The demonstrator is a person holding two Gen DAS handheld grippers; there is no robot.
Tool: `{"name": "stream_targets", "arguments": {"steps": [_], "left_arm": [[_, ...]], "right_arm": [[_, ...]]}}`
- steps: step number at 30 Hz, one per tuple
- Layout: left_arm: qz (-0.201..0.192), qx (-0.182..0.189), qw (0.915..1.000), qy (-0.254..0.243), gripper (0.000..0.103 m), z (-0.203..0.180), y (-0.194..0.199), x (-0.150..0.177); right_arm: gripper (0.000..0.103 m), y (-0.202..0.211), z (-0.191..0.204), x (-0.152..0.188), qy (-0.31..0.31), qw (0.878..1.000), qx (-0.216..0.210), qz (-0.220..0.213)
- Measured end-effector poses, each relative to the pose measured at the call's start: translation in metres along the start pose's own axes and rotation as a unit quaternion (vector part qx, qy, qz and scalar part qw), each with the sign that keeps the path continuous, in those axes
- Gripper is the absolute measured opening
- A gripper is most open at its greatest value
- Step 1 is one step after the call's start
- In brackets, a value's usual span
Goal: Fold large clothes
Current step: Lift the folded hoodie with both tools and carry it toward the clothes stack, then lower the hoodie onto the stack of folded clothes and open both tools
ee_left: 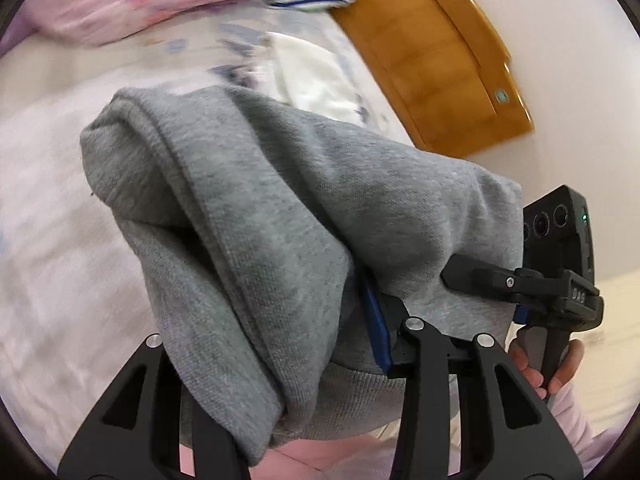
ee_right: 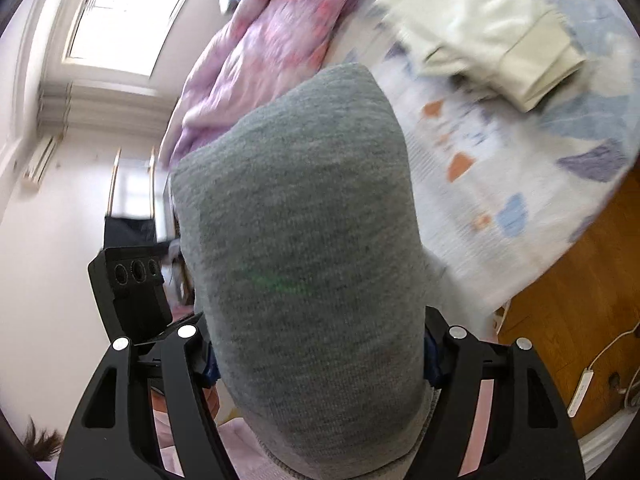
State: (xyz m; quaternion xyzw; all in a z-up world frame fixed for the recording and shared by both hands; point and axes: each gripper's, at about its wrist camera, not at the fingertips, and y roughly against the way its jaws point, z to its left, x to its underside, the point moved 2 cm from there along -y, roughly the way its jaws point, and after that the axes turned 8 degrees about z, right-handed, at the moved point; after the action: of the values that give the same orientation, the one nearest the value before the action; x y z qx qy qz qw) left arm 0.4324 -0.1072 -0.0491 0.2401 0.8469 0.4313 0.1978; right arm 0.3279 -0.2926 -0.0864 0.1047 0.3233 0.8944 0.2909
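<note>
**Grey sweatshirt held up off the bed between both grippers**

The bed, spread with a pale sheet printed in blue and orange shapes, fills the background of both views and looks like the surface the folding is meant for; its middle lies bare, likely so a large garment can be spread there. A pink floral quilt is bunched toward the far side, and a cream garment lies folded near the bed's edge, apart from the work.

The grey sweatshirt is the thing in hand. It hangs in the air over the bed, bundled in thick folds, not yet laid flat. Holding it at two places probably lets the person shake it open and find its edges before setting it down.

The left gripper has its jaws clamped on a thick fold of the cloth, which drapes over one finger. The right gripper grasps a wide bunched end, its jaws spread by the bulk between them; in the left wrist view it sits close alongside, the person's hand wrapped round its handle.

A wooden headboard stands beyond the bed, and wood floor shows beside it.
</note>
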Motion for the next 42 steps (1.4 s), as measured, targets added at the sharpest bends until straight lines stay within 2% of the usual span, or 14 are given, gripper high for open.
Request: {"name": "stream_targets", "arguments": {"steps": [7,13,19,23,26,29,30,31,33,35,37,38,40,42], "left_arm": [[0.015,-0.005,0.9997,-0.017,0.039,-0.047,-0.049,-0.066],[-0.03,-0.029,0.9991,0.01,0.039,-0.082,-0.093,-0.167],[-0.09,-0.065,0.9904,0.082,0.039,-0.103,-0.125,-0.288],[-0.081,-0.121,0.9797,0.138,0.039,-0.074,-0.159,-0.347],[-0.054,-0.135,0.9687,0.201,0.038,-0.033,-0.197,-0.372],[-0.03,-0.141,0.9592,0.243,0.039,0.006,-0.235,-0.392],[-0.016,-0.152,0.9552,0.253,0.042,0.02,-0.255,-0.396],[-0.001,-0.169,0.9531,0.251,0.047,0.024,-0.267,-0.394],[0.049,-0.242,0.939,0.239,0.081,0.041,-0.296,-0.395],[0.044,-0.258,0.9316,0.252,0.094,0.048,-0.301,-0.387],[0.025,-0.242,0.9321,0.268,0.095,0.054,-0.294,-0.38],[0.025,-0.248,0.9299,0.27,0.095,0.054,-0.288,-0.378],[0.015,-0.292,0.918,0.268,0.095,0.052,-0.273,-0.374],[0.025,-0.35,0.9037,0.246,0.094,0.046,-0.258,-0.37]], "right_arm": [[0.068,0.053,-0.036,-0.049,-0.013,0.999,0.008,-0.037],[0.068,0.089,-0.061,-0.163,0.035,0.999,0.013,-0.022],[0.068,0.1,-0.056,-0.326,0.138,0.989,0.032,0.048],[0.068,0.058,-0.079,-0.408,0.161,0.979,0.041,0.116],[0.068,0.01,-0.11,-0.454,0.156,0.971,0.049,0.173],[0.069,-0.032,-0.14,-0.479,0.151,0.961,0.068,0.222],[0.075,-0.043,-0.149,-0.485,0.154,0.957,0.082,0.23],[0.079,-0.059,-0.162,-0.492,0.163,0.951,0.122,0.232],[0.097,-0.075,-0.18,-0.497,0.182,0.939,0.19,0.222],[0.097,-0.079,-0.192,-0.498,0.176,0.943,0.173,0.223],[0.097,-0.073,-0.198,-0.497,0.155,0.951,0.141,0.227],[0.096,-0.069,-0.197,-0.496,0.159,0.951,0.146,0.223],[0.095,-0.059,-0.193,-0.494,0.166,0.95,0.167,0.207],[0.095,-0.037,-0.183,-0.491,0.171,0.951,0.207,0.156]]}}
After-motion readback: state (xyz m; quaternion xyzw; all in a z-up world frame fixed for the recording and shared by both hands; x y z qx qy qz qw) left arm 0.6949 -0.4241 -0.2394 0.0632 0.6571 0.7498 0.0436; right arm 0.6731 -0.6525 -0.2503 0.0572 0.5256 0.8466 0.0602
